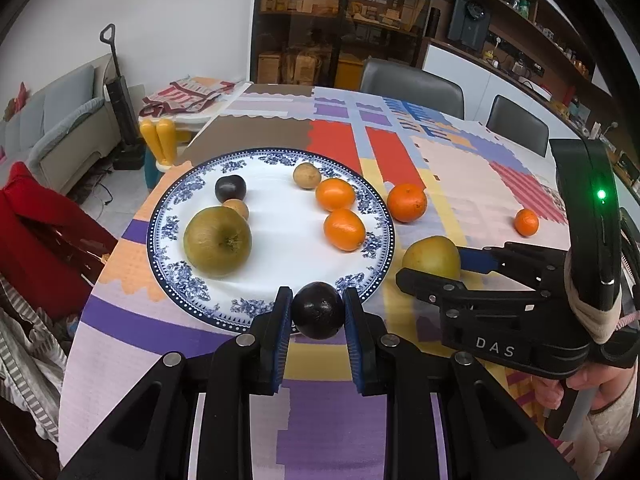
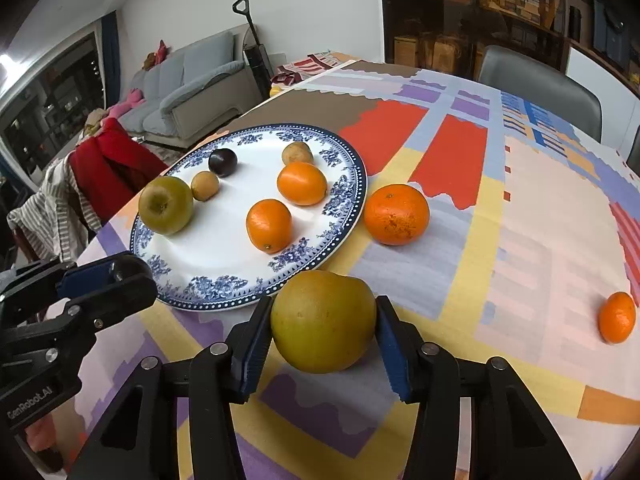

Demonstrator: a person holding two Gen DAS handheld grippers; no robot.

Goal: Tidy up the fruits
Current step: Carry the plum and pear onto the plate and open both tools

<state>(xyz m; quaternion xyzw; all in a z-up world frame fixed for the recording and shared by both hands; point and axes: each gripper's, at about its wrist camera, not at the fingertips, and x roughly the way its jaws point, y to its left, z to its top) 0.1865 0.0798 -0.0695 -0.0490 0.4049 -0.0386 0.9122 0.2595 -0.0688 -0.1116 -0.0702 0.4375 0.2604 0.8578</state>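
Patchwork-patterned cloth (image 1: 452,168) covers the table, with shelving and a grey sofa behind. Left gripper (image 1: 318,312) is clamped on a dark round fruit (image 1: 318,310), both blue pads touching it, held over the near rim of the blue-and-white plate (image 1: 376,216). Ahead of it on the plate lie a green-brown apple (image 1: 217,242), a second dark fruit (image 1: 230,188), two small tan fruits and two oranges. Right gripper (image 2: 323,330) has a yellow-green fruit (image 2: 323,320) between its pads, which sit against its sides; the fruit rests on the cloth just outside the plate. Beyond the right gripper lies a large orange (image 2: 396,214); far to its right, a small orange (image 2: 617,317).
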